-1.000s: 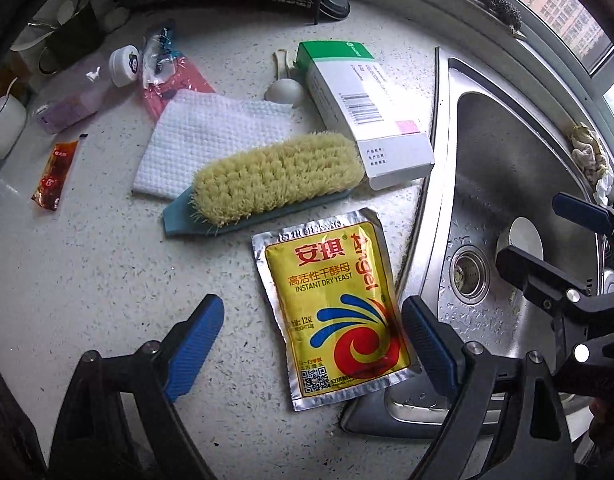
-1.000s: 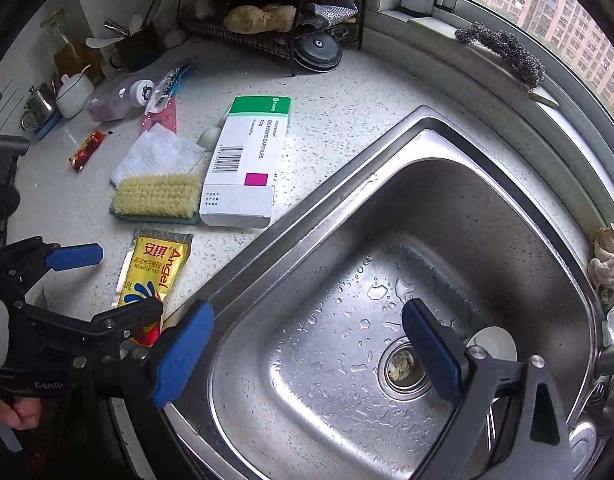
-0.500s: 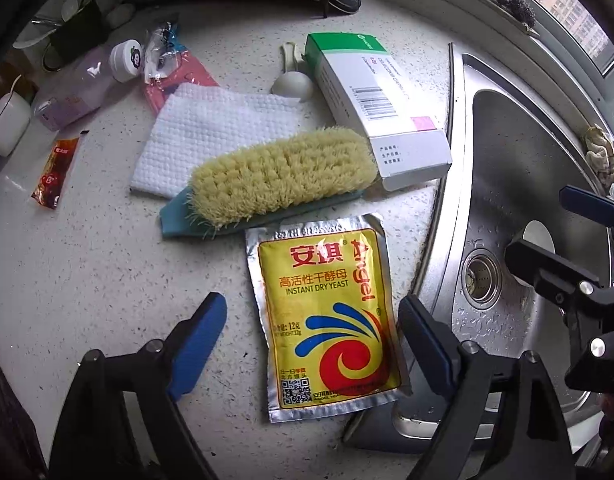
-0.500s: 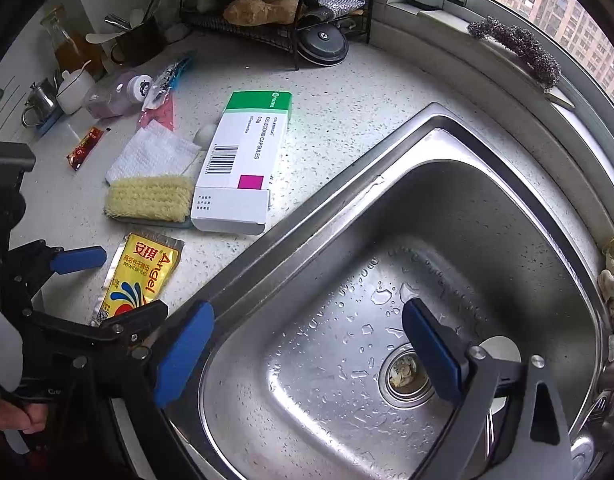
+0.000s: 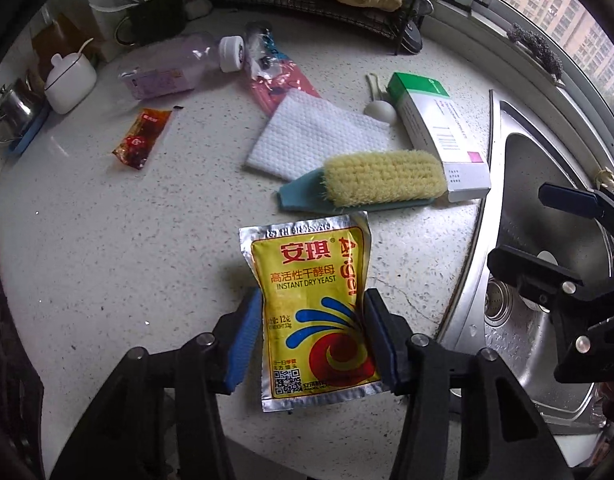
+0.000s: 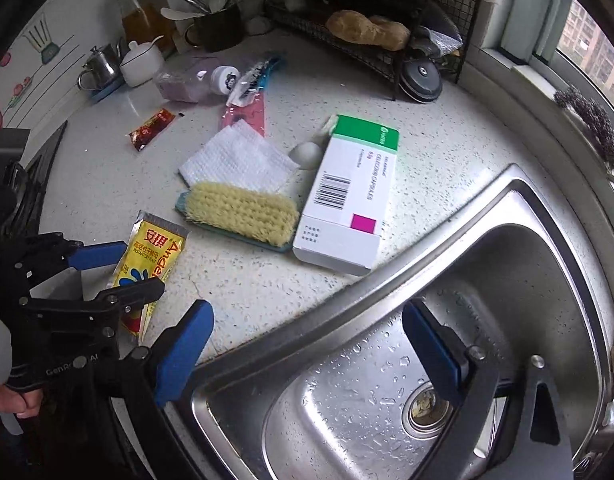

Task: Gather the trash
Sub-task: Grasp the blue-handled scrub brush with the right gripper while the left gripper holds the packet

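On the speckled kitchen counter [image 5: 107, 240] beside the sink [image 6: 507, 280], the left gripper [image 5: 313, 340], its jaws just closed, pinches the yeast packet [image 5: 315, 312] by its side edges, apparently to lift it as trash, while the right gripper [image 6: 307, 344] hangs wide and empty over the sink's rim.

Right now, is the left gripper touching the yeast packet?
Touching. In the left wrist view the left gripper has just been closing, and its blue pads press both side edges of the yeast packet, lifted off the counter.
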A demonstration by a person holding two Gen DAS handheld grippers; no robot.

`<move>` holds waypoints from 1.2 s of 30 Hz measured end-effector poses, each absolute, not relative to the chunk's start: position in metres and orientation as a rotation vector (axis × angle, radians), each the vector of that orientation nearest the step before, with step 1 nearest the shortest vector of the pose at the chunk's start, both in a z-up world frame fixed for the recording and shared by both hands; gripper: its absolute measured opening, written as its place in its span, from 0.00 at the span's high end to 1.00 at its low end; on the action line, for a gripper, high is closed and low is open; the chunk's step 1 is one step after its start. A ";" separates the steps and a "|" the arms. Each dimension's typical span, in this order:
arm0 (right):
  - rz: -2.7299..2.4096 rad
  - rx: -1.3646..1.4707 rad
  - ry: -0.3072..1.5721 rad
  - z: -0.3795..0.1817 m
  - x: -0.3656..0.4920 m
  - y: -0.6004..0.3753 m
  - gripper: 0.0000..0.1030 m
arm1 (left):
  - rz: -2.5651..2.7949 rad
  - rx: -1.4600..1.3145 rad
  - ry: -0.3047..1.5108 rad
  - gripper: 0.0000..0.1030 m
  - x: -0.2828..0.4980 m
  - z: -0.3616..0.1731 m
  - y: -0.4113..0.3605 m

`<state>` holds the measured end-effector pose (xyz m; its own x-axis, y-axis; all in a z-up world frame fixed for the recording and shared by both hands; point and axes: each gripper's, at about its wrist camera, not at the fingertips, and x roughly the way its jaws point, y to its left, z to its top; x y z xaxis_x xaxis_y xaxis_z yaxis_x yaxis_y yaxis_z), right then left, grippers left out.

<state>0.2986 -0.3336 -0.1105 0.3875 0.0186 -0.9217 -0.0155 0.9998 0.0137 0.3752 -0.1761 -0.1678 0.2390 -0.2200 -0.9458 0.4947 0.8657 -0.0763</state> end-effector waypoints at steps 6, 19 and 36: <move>0.166 -0.075 1.157 -0.106 0.331 -0.302 0.08 | -0.408 0.203 1.222 0.53 0.390 -0.161 -0.140; 0.342 -0.199 1.222 -0.141 0.389 -0.277 0.08 | -0.240 0.152 1.246 0.53 0.413 -0.182 -0.114; 0.357 -0.242 1.257 -0.146 0.377 -0.266 0.66 | -0.231 0.134 1.236 0.53 0.402 -0.177 -0.111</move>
<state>0.3770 -0.2658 -0.1463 0.2647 0.1297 -0.9556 -0.3914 0.9201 0.0165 0.4024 -0.1105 -0.1773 0.3098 -0.1016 -0.9454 0.2464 0.9689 -0.0234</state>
